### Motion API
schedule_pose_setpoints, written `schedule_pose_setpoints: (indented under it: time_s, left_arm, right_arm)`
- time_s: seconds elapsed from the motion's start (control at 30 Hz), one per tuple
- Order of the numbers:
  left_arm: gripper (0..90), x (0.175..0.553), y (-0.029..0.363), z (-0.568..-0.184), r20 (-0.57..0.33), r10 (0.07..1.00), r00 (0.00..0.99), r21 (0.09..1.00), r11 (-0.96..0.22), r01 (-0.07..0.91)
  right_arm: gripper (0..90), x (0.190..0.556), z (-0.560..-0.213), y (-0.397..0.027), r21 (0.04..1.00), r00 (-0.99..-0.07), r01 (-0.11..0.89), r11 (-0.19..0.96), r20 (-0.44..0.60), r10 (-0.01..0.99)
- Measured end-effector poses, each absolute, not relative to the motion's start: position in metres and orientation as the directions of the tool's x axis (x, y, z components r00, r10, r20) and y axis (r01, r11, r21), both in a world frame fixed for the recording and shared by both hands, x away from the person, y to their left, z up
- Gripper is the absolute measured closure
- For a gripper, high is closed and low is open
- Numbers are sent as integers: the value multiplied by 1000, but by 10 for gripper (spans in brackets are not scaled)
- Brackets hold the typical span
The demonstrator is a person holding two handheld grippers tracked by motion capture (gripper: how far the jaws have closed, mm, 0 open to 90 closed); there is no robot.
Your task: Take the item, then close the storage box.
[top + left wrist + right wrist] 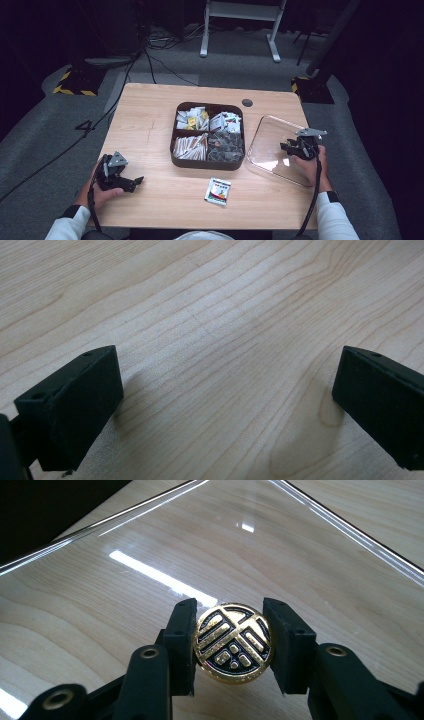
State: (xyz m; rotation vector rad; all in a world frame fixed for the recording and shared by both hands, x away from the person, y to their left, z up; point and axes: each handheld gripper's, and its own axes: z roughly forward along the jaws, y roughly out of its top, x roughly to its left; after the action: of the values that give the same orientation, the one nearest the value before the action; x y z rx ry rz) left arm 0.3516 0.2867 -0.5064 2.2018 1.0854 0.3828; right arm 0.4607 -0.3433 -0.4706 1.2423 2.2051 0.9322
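Note:
A clear square lid (272, 145) lies flat on the table to the right of a dark brown divided box (208, 161). The lid (150, 540) carries a round gold and black knob (233, 642). My right gripper (233, 647) is shut on that knob, one black pad at each side of it. In the high view my right gripper (289, 148) sits over the lid's right part, held by a hand. At the table's front left my left gripper (134, 183) rests low over bare wood. Its jaws stand wide open in the left gripper view (227, 400), with nothing between them.
The box holds several packets in its compartments: white and yellow sachets (191, 119) at the back, paper sticks (190, 146) and dark packets (226, 146) at the front. A loose white packet (218, 191) lies near the front edge. A round black grommet (247, 103) sits behind the box.

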Motion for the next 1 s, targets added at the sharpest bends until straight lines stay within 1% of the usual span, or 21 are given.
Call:
schedule_pose_setpoints:
  time_s: [0.27, 0.53, 0.6, 1.0]
  left_arm:
    - [2, 352, 287, -506, -22, 787, 616, 662, -451, 599]
    - [2, 352, 287, -506, -22, 788, 616, 663, -449, 598]
    - [2, 352, 287, -506, -19, 786, 618, 664, -453, 596]
    - [3, 351, 287, -506, -24, 790, 613, 661, -447, 602]
  right_arm:
    - [599, 458, -459, -346, 752, -499, 550, 364, -54, 865]
    - [599, 451, -436, -345, 782, -510, 509, 359, -62, 858]
    - [600, 450, -427, -341, 792, -522, 490, 364, -68, 850]
    - [600, 451, -401, -317, 810, -575, 433, 394, -89, 814]
